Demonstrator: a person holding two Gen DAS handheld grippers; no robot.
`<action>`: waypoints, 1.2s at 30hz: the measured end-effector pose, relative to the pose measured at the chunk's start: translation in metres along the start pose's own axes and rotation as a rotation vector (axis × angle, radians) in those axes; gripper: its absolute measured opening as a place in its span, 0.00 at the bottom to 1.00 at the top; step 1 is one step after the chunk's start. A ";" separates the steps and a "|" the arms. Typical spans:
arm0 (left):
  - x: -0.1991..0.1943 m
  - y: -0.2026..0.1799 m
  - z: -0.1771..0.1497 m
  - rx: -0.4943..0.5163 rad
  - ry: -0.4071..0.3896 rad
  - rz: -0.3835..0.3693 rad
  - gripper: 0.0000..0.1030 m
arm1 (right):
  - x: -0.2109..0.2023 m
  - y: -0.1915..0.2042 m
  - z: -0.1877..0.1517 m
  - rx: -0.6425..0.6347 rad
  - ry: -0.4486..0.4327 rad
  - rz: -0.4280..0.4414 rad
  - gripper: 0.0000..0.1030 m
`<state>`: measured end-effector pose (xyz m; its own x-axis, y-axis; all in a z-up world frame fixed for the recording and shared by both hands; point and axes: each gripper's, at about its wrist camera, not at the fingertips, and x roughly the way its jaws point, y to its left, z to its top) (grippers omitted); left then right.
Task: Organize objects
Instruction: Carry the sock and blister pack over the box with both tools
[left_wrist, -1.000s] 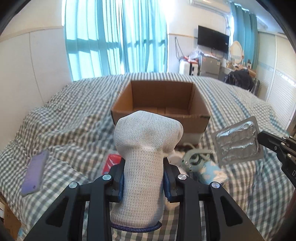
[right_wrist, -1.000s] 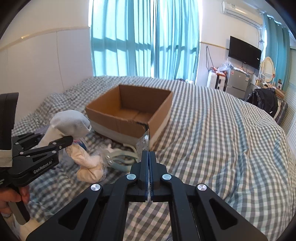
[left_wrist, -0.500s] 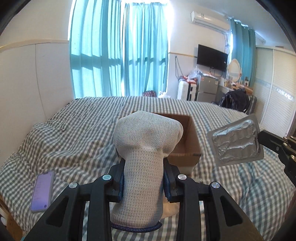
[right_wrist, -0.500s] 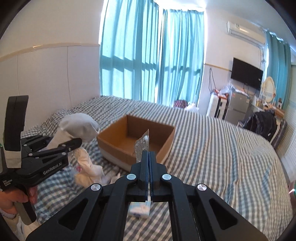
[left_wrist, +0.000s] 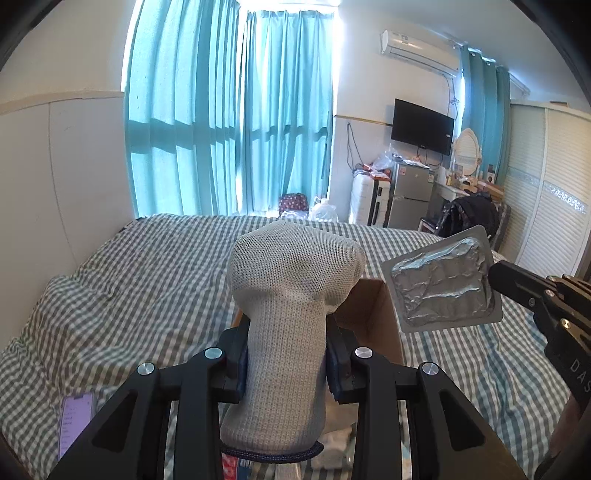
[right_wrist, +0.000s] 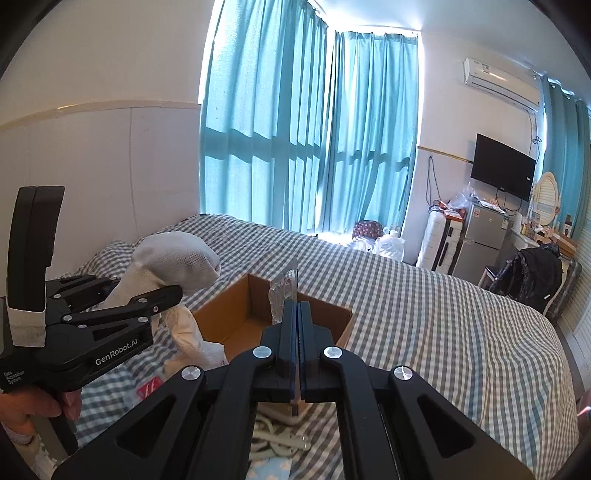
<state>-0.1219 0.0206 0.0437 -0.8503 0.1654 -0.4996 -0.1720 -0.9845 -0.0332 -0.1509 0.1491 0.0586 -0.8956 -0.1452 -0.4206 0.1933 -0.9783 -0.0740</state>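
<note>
The left hand-held gripper (left_wrist: 286, 354) is closed on a grey knitted sock (left_wrist: 291, 314), which stands upright between its two fingers with the toe end bulging out above them. The right hand-held gripper (right_wrist: 298, 332) has its fingers pressed almost together on the edge of a silver blister pack (left_wrist: 441, 284); from the right wrist view I see this pack only edge-on, as a thin strip rising above the fingertips. Both things are held in the air over the bed (right_wrist: 424, 314), which is covered with a grey and white checked sheet. Below them an open cardboard box (right_wrist: 236, 317) sits on the bed, and in the left wrist view the sock hides most of it. Just beside the box, on the near side, a white cloth bundle (right_wrist: 188, 332) and a small red packet (right_wrist: 149, 387) lie on the sheet, and something white made of plastic shows under the right gripper, but I cannot tell what it is. A phone with a lit purple screen (left_wrist: 75, 417) lies on the sheet at the left, well apart from the box. Behind the bed hang turquoise curtains (left_wrist: 229, 122), and a black television (left_wrist: 422, 127) is on the far wall.
</note>
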 end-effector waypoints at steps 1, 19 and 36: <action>0.007 -0.001 0.005 -0.001 -0.002 0.000 0.31 | 0.007 -0.002 0.003 0.004 0.000 0.003 0.00; 0.140 -0.005 0.000 0.032 0.122 0.011 0.31 | 0.157 -0.024 -0.019 0.035 0.137 0.062 0.00; 0.139 -0.002 -0.004 0.018 0.165 0.031 0.81 | 0.145 -0.039 -0.015 0.126 0.152 0.074 0.04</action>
<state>-0.2377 0.0450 -0.0296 -0.7624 0.1216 -0.6355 -0.1571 -0.9876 -0.0004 -0.2825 0.1686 -0.0128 -0.8084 -0.2026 -0.5527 0.1960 -0.9780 0.0719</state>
